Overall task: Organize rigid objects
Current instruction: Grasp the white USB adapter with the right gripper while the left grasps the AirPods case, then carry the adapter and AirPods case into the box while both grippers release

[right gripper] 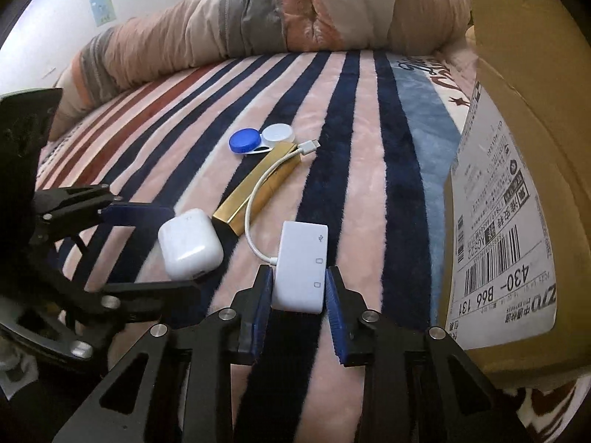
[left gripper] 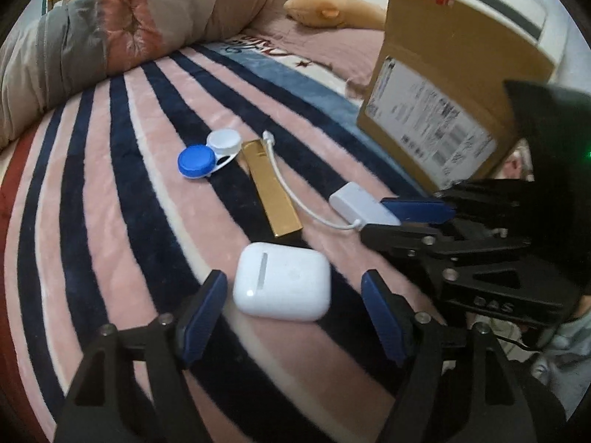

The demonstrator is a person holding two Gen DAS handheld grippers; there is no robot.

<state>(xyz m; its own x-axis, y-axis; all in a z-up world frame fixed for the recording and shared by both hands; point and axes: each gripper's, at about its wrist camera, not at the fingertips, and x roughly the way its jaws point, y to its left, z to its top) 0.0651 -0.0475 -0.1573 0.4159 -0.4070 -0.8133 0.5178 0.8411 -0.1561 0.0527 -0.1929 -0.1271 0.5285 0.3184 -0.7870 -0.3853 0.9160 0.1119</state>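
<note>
The white USB adapter hub (right gripper: 301,266) is lying flat on the striped blanket (right gripper: 369,129), its port icons facing up, its thin white cable (right gripper: 255,199) curling away over the gold bar-shaped case (right gripper: 258,184) to a small plug near the contact lens case (right gripper: 258,140) with one blue and one white cap. Just to its left the white earbuds case (right gripper: 190,245) is resting on the blanket, glossy and rounded. A cardboard box (right gripper: 517,184) with a shipping label is standing close on the right.

I am reaching my right gripper (right gripper: 299,295) in low along the blanket, and its blue pads (right gripper: 264,306) are pressing against both long sides of the hub, narrowed to its width and gripping it while it is sitting on the blanket.

I am holding my left gripper (left gripper: 293,304) low over the earbuds case (left gripper: 282,286), fingers (left gripper: 201,317) spread wide on either side of it; the case is lying between the fingertips, apart from both pads in the left wrist view. Beyond it, the right gripper (left gripper: 388,214) is closing on the hub (left gripper: 362,205).
</note>
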